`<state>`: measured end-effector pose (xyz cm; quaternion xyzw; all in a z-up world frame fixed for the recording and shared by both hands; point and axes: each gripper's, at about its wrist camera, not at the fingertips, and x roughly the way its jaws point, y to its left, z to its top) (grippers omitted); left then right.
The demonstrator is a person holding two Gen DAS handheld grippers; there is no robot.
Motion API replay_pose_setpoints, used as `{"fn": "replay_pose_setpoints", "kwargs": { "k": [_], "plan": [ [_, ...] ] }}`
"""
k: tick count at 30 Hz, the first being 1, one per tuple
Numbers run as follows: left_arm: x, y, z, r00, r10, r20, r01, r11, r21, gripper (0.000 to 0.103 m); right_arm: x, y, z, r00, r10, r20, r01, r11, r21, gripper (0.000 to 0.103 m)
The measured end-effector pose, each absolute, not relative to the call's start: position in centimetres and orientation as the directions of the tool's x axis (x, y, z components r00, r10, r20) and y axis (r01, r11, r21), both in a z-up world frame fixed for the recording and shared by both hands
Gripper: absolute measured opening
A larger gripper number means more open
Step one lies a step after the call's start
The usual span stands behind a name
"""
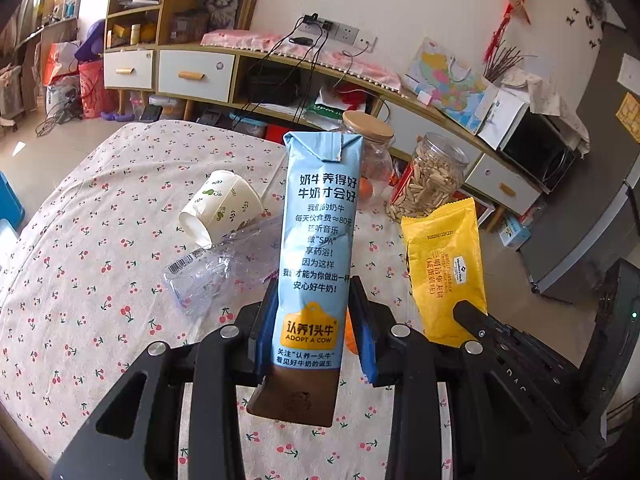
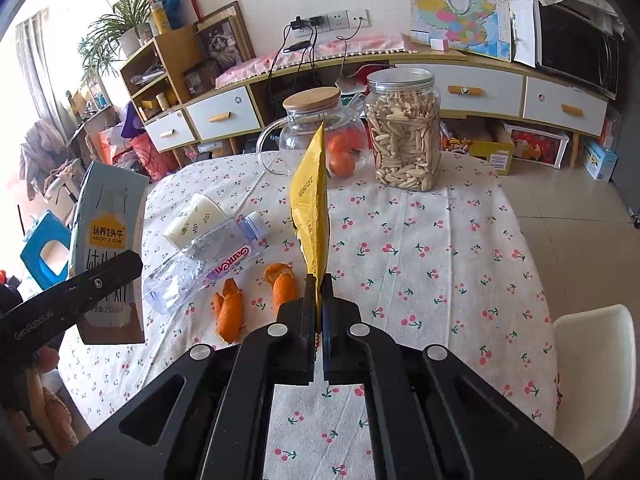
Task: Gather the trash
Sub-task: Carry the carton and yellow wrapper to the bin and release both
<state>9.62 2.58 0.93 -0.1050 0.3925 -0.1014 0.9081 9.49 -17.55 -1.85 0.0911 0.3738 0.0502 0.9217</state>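
1. My left gripper (image 1: 316,320) is clamped on a tall light-blue milk carton (image 1: 320,248) with a brown base, its blue pads pressing the carton's two sides just above that base; the carton stands upright and clear of the counter.
2. My right gripper (image 2: 319,300) is closed tight on the lower edge of a flat yellow snack wrapper (image 2: 312,204), which sticks up edge-on from between the fingers, lifted off the cloth.
3. In the left wrist view the same wrapper shows its printed face just to the right of the carton, with my right gripper below it.
4. The counter (image 2: 440,248) is round and covered with a white cloth printed with red cherries.
5. Left on the cloth: a crushed clear plastic bottle (image 2: 200,264) with a purple label, lying on its side, and a white paper cup (image 2: 196,218) with a leaf print tipped over, touching the bottle.
6. Two pieces of orange peel (image 2: 256,296) lie just beside the bottle, near my right gripper.
7. At the counter's far edge stand a glass jar with a wooden lid (image 2: 316,136) holding oranges, and a clear plastic jar of seeds (image 2: 404,132) next to it.
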Motion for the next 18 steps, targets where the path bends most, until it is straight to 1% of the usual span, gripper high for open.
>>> {"fn": "replay_pose_setpoints", "kwargs": {
  "k": [11, 18],
  "plan": [
    [9.6, -1.0, 0.4, 0.663, -0.294, -0.688, 0.144, 0.953, -0.268, 0.034, 7.8, -20.0, -1.2, 0.742, 0.076, -0.666, 0.027, 0.989, 0.143, 0.001],
    [9.3, -4.3, -0.1, 0.647, -0.324, -0.690, 0.194, 0.946, -0.261, 0.034, 6.3, -22.8, -0.8, 0.756, -0.003, -0.655, 0.095, 0.990, 0.104, 0.001]
  ]
}}
